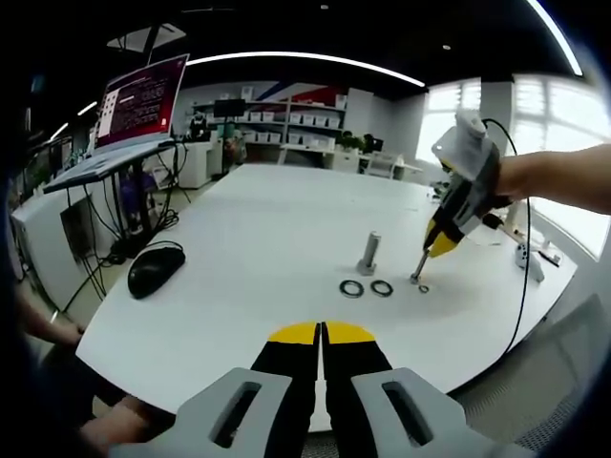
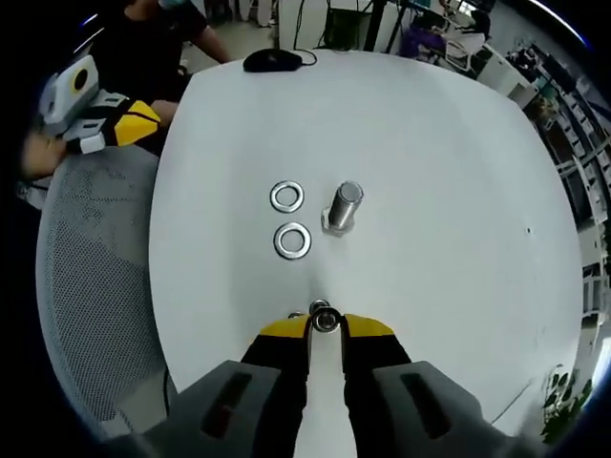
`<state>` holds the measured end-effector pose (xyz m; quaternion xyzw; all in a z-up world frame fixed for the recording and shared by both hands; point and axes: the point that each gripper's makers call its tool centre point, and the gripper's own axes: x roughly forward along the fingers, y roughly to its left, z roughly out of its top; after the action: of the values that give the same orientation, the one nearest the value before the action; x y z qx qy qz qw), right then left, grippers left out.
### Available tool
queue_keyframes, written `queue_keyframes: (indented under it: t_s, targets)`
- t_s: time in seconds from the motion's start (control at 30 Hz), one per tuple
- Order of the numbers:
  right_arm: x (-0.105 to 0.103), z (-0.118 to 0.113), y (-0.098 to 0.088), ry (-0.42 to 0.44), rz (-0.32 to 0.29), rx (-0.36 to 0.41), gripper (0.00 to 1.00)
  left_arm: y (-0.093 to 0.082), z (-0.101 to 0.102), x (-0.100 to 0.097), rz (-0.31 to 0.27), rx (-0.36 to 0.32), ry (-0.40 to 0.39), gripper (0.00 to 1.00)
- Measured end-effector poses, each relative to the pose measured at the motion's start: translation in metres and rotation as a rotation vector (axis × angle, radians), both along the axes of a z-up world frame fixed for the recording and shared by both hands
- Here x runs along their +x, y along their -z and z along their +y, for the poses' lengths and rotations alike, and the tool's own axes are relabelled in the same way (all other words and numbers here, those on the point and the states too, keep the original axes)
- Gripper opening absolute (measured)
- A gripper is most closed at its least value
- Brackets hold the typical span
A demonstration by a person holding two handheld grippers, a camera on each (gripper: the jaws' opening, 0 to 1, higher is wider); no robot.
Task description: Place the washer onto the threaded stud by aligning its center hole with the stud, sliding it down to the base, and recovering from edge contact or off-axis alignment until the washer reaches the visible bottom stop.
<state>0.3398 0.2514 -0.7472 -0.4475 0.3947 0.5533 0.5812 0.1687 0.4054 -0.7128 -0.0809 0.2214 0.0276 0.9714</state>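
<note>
Your right gripper (image 2: pixel 326 322) is down at the white table (image 2: pixel 458 172) with its jaws pinched on a small washer (image 2: pixel 325 319), which sits between the yellow tips right at the table surface. From the left gripper view the same tool (image 1: pixel 420 277) comes in at about 3 o'clock, tips touching down just beside the stud (image 1: pixel 369 254); a tiny ring (image 1: pixel 424 288) lies on the table next to those tips.

The threaded stud (image 2: pixel 342 209) stands upright on its nut base, bare, at 12 o'clock from your right jaws. Two larger washers (image 2: pixel 287 197) (image 2: pixel 292 240) lie flat at 11 o'clock, just beside the stud, apart from each other.

Your left gripper (image 1: pixel 322 334) hovers well back from the stud with its jaws clenched on nothing.

By my reading you are only at the pickup: nothing is on the stud yet. Lifting, centring the hole over the stud top and sliding down to the base all remain.

A computer mouse (image 1: pixel 156 268) lies at 9 o'clock in the left gripper view.
</note>
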Motion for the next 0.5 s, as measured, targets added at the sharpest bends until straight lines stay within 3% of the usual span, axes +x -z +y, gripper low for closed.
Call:
queue_keyframes:
  t_s: [0.23,0.5]
  targets:
    - [-0.001,0.002,0.014,-0.006,0.015,-0.018,0.14,-0.004,0.001,0.001,-0.024,-0.011,-0.007,0.00]
    - [0.001,0.000,0.035,0.011,0.035,-0.037,0.15,-0.001,0.001,0.001,-0.009,-0.005,-0.004,0.00]
